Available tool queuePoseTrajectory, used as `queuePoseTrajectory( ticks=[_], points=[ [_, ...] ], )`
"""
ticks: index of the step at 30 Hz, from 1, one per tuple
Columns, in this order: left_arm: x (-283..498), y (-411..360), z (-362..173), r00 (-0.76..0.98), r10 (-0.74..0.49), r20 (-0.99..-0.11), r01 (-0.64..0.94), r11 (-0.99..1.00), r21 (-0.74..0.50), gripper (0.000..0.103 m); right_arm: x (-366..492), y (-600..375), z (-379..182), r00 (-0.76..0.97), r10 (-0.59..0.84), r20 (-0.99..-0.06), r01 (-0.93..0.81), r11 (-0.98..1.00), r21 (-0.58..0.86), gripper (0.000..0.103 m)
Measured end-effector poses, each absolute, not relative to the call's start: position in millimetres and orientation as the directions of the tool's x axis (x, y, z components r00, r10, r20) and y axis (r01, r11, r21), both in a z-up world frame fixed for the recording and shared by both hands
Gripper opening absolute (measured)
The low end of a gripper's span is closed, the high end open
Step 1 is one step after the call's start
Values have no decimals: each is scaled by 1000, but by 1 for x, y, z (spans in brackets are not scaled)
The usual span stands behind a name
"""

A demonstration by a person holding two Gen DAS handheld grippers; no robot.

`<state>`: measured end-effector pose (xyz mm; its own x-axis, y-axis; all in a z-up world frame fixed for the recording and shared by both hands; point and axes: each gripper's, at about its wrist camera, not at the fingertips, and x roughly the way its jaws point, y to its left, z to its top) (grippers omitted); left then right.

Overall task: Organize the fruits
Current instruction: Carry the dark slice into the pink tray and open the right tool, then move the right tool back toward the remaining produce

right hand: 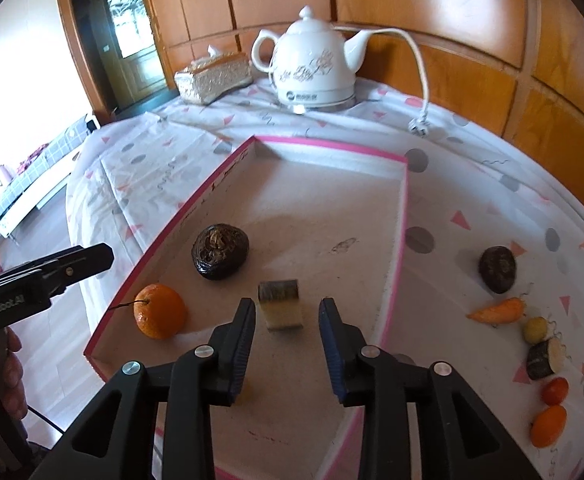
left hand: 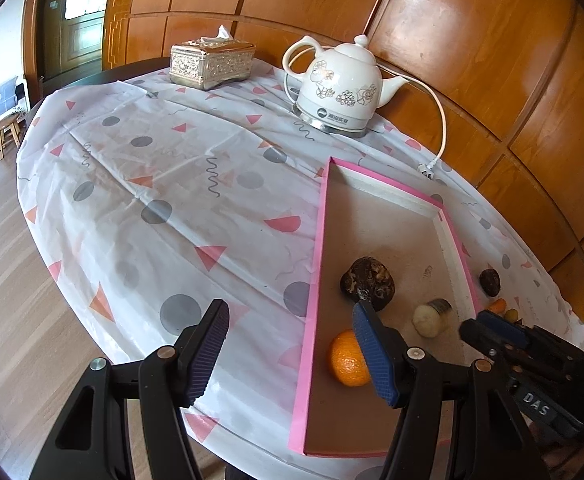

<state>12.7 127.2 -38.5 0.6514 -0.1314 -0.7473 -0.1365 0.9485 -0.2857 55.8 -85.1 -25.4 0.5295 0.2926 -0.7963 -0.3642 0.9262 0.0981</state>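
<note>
Pink-rimmed tray (right hand: 324, 145) on the table (right hand: 472, 184): a cut chunk (right hand: 280, 305) lies free between my right gripper's (right hand: 287, 344) parted jaws; an orange (right hand: 159, 311) sits by the tray's near left rim. My right view alone shows loose fruit (right hand: 548, 426) along the table's right edge. My left gripper (left hand: 292, 354) hangs open, empty, astride the tray's left rim, half hiding the orange.

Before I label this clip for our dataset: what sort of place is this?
Probably a home dining or living room: a clothed table with a ceramic kettle and tissue box, against wood-panelled walls.
</note>
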Motion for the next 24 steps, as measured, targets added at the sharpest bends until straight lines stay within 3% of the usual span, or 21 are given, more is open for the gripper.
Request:
queuePoseTrajectory(
  ticks=[24],
  points=[
    [9,106,-32,647,-147,-748,-76,964,-255,65,8,-193,-8,663,94,-743,-69,996,65,36]
  ],
)
